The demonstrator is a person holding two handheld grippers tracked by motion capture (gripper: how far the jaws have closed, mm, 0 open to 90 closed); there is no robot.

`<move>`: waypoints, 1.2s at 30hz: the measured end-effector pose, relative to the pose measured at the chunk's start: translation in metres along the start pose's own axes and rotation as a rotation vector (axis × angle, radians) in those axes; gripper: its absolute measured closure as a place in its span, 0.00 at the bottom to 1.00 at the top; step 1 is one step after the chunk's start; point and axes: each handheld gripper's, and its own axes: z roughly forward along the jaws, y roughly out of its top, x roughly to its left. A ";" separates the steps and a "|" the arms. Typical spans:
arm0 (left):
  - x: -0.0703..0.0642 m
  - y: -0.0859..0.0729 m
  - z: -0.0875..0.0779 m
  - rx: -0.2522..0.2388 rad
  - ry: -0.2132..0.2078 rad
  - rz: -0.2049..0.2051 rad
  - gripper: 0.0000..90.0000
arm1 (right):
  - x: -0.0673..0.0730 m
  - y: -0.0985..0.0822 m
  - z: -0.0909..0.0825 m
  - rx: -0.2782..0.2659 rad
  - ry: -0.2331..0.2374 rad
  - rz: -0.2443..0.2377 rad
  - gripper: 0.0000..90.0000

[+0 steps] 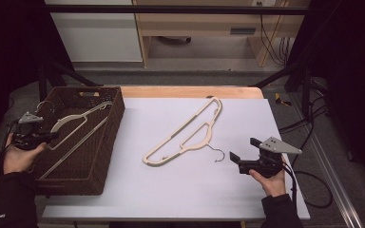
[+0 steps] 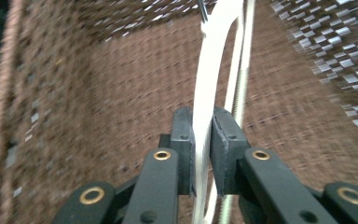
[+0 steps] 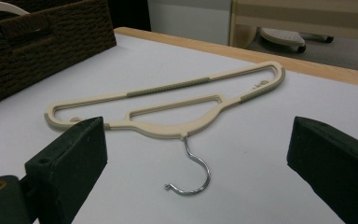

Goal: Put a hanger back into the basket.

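I take the dark brown woven rectangular basket (image 1: 105,142) as my landmark; it stands at the left end of the white surface (image 1: 171,190).

My left hand (image 1: 16,156) is at the outer left side of the basket, palm turned up, forearm coming from the bottom edge. It holds the left tool (image 1: 52,136), which reaches level over the left rim toward the inside. In the left gripper view the two jaws are close together, with the flat arm of a cream plastic clothes hanger (image 2: 208,93) between them; the pads (image 2: 224,154) lie against it on both sides, so the tool is clamped on this hanger. The hanger leans diagonally inside the basket, above the woven bottom.

My right hand (image 1: 270,181) is well to the right of the basket, low on the surface, and grips the right tool (image 1: 243,149) from below. This tool points toward the basket and its jaws stand wide apart, with nothing between them.

A second cream plastic hanger with a metal hook (image 1: 190,133) lies flat on the surface between the basket and the right tool; the hook end is near that tool and does not touch it.
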 end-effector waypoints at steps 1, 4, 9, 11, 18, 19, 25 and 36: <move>0.001 -0.001 0.001 0.016 0.021 -0.003 0.88 | 0.000 0.000 0.000 0.000 0.000 0.000 0.06; 0.007 -0.003 0.004 0.042 0.045 -0.049 0.84 | 0.001 0.000 0.001 0.004 0.000 0.006 0.06; 0.011 -0.003 0.007 0.072 0.082 -0.073 0.81 | 0.001 0.000 0.001 0.009 -0.001 0.004 0.06; 0.013 -0.004 0.008 0.083 0.091 -0.093 0.81 | 0.001 0.000 0.001 0.008 -0.001 0.000 0.06; 0.016 -0.006 0.012 0.119 0.110 -0.118 0.76 | 0.001 0.000 0.001 0.006 0.001 0.005 0.06; 0.016 -0.006 0.013 0.123 0.112 -0.123 0.76 | 0.001 0.000 0.001 0.006 0.001 0.005 0.06; 0.019 -0.009 0.018 0.182 0.104 -0.157 0.73 | 0.001 0.000 0.001 0.006 0.003 -0.002 0.06; 0.019 -0.008 0.015 0.162 0.114 -0.193 0.68 | 0.001 0.000 0.000 0.002 0.001 0.004 0.06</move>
